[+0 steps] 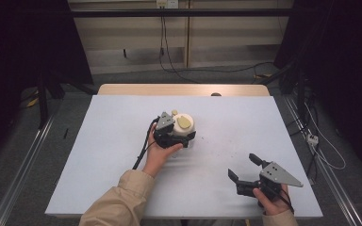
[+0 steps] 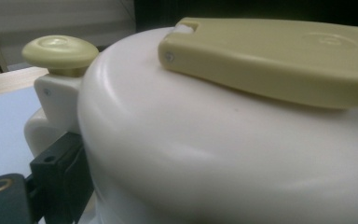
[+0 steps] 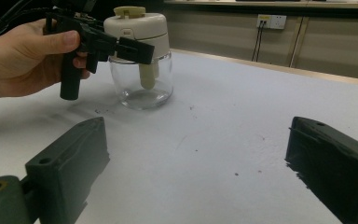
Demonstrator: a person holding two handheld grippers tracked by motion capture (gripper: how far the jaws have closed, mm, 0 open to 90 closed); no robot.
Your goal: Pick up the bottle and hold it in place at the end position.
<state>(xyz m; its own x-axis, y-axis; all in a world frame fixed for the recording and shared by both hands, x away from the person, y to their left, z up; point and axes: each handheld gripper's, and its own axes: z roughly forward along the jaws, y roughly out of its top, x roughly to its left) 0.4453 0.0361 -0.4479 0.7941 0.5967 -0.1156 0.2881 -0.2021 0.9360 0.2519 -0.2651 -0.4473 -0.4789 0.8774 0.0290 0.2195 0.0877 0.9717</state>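
With the left tongs point(image 1: 181, 135) clamped around the jar's white lid point(image 3: 137, 25), keep them level and firm while the right tongs point(image 1: 246, 169), gaping wide, steady the glass jar point(image 3: 142, 84).

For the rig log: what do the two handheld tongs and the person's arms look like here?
Both tongs are black with two blocky jaws. The right tongs carry a grey three-cornered plate with small holes on top; the left tongs have a smaller grey plate and a black cable trailing back along the hand. A brass-coloured insert shows at a jaw base in each gripper view. The person wears beige sleeves.
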